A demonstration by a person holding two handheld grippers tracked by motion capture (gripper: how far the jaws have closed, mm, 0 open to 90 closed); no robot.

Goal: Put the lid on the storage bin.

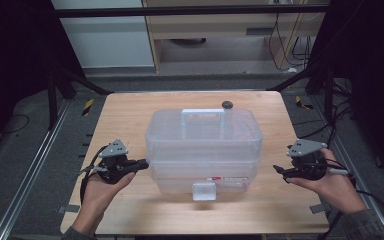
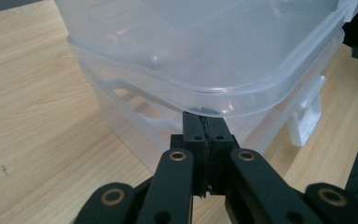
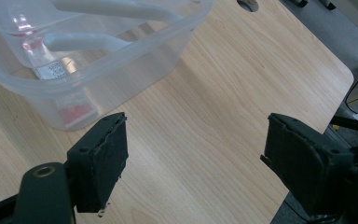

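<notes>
The clear box is sitting mid-desk. The left claw is pressing closed, empty, just under the lid's rim at the box's left side. The right claw is hovering open, apart, beside the box's right.

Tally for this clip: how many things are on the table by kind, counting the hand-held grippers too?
Clear plastic box: 1
Small dark round knob at the table's far edge: 1
Grippers: 2, the left gripper shut with its tips against the box's side, the right gripper open beside the box
Total: 4
</notes>
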